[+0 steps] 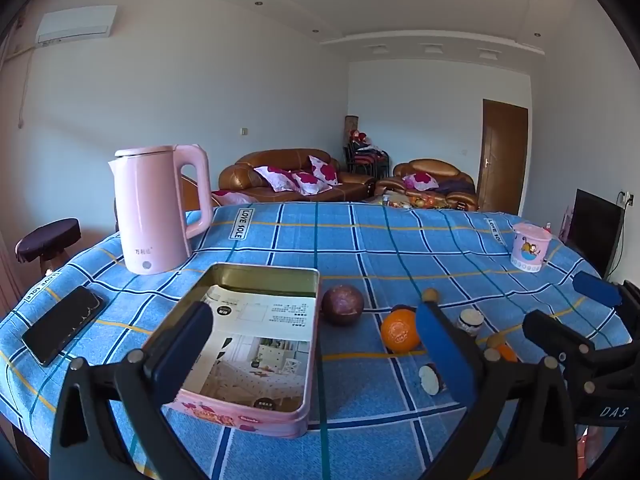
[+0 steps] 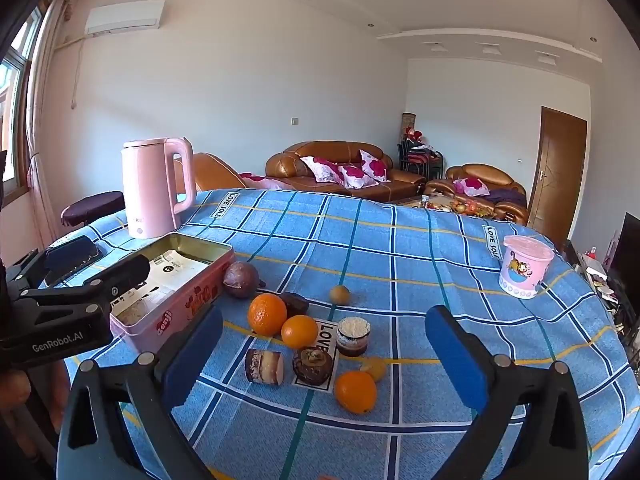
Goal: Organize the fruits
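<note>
Both the left claw (image 1: 316, 356) and right claw (image 2: 324, 356) gape empty above the blue-checked cloth-covered table (image 2: 400, 248), with round orange fruits (image 2: 267, 314) beside the open pink rectangular tin (image 2: 168, 320).

Pink kettle (image 1: 156, 208), black phone (image 1: 62, 330), pink cup (image 2: 524, 266) on checked tablecloth (image 1: 400, 240).

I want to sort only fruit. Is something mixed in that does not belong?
Yes. Among the round oranges on the blue checked tablecloth lie small cakes: a chocolate-topped cupcake, a layered slice and a white-topped cake. Nothing is spilled.
</note>
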